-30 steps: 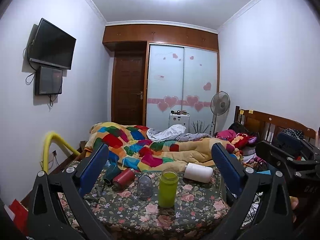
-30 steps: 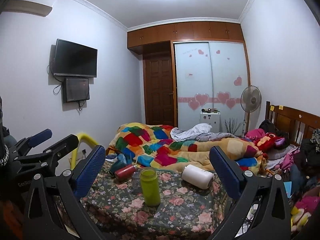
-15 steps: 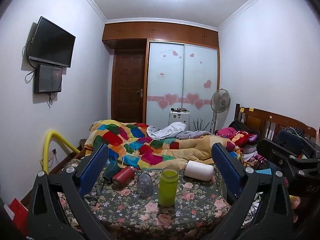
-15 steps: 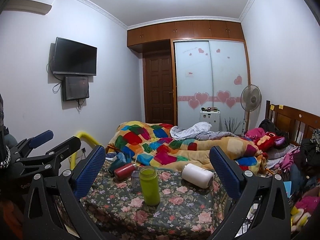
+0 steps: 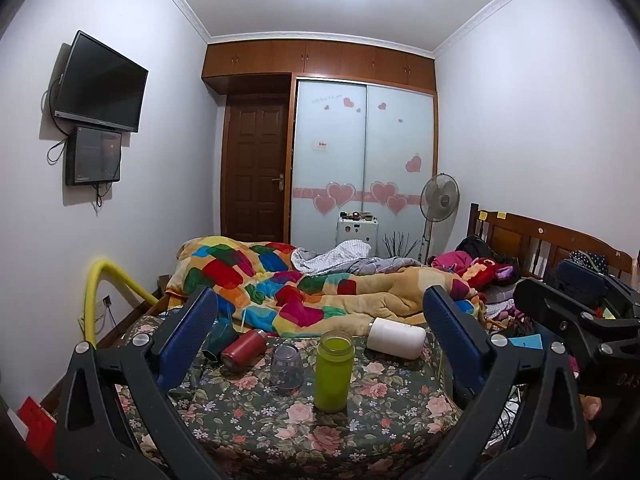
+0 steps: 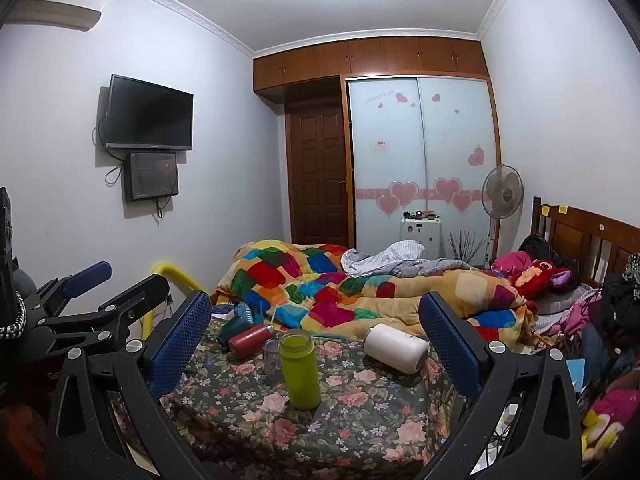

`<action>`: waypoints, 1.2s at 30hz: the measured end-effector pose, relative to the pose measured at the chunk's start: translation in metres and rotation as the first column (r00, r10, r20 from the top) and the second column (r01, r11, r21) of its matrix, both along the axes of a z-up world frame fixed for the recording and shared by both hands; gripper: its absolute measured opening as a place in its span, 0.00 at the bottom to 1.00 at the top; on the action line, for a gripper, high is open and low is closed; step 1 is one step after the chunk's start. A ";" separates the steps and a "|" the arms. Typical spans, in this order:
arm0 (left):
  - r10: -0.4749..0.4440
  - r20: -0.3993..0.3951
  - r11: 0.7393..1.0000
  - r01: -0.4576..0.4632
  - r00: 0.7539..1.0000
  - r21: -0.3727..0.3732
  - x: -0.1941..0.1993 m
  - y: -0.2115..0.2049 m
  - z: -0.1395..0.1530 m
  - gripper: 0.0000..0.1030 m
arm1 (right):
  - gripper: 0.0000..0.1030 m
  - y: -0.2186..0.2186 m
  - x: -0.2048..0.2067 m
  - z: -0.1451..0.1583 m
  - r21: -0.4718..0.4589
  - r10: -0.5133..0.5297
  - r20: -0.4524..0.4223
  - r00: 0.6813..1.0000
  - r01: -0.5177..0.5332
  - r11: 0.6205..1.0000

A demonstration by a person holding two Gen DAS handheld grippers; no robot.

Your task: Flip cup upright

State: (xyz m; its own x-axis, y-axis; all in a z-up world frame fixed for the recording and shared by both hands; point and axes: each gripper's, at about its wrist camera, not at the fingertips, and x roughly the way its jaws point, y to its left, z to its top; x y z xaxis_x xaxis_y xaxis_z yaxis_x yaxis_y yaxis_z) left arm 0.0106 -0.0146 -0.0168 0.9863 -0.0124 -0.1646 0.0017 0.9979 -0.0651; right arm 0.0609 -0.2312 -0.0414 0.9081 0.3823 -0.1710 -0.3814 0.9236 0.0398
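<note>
Left wrist view.
- Left gripper [image 5: 320,328]: black frame, blue-padded fingers [image 5: 188,336] spread wide, nothing between them; held above the near edge of the table.
- Low table under a dark floral cloth [image 5: 280,432]: carries all the vessels below.
- Small clear plastic cup [image 5: 285,368]: stands mouth down near the table's middle, just left of the green bottle, apart from both grippers.
- Tall lime-green plastic bottle [image 5: 333,370]: upright, nearest vessel to the camera.
- White cylindrical flask [image 5: 396,338]: lying on its side at the far right of the table.
- Red metal flask [image 5: 244,349]: on its side, far left, beside a dark teal cup [image 5: 219,339], also tipped over.
- Patchwork quilt in many colours [image 5: 280,284]: heaped on the bed behind the table.
- Right gripper [image 5: 576,320]: seen side-on at the right edge; how far it is parted cannot be told here.

Right wrist view.
- Right gripper [image 6: 316,328]: blue-padded fingers wide apart, holding nothing, over the table's near edge.
- Clear cup [image 6: 271,354]: mouth down, partly hidden behind the green bottle [image 6: 299,368], touching or just beside it.
- White flask [image 6: 394,348]: on its side, right of centre.
- Red flask [image 6: 250,338] and teal cup [image 6: 236,326]: lying together at far left.
- Left gripper [image 6: 96,292]: at the left edge, side-on.
</note>
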 end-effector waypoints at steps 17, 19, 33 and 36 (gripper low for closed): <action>-0.003 -0.003 1.000 0.003 1.000 -0.004 0.002 -0.001 0.000 1.00 | 1.00 -0.001 0.000 0.000 0.003 -0.001 -0.002 1.000 0.001 1.000; -0.003 -0.004 1.000 0.003 1.000 -0.004 0.002 -0.001 0.000 1.00 | 1.00 -0.001 0.000 0.000 0.003 0.001 -0.002 1.000 -0.001 1.000; -0.009 -0.006 1.000 0.009 1.000 -0.010 0.003 -0.003 -0.002 1.00 | 1.00 0.000 -0.002 0.001 0.001 -0.003 -0.001 1.000 0.003 1.000; -0.009 -0.006 1.000 0.009 1.000 -0.010 0.004 -0.003 -0.002 1.00 | 1.00 0.001 -0.001 0.001 0.002 -0.003 -0.002 1.000 0.003 1.000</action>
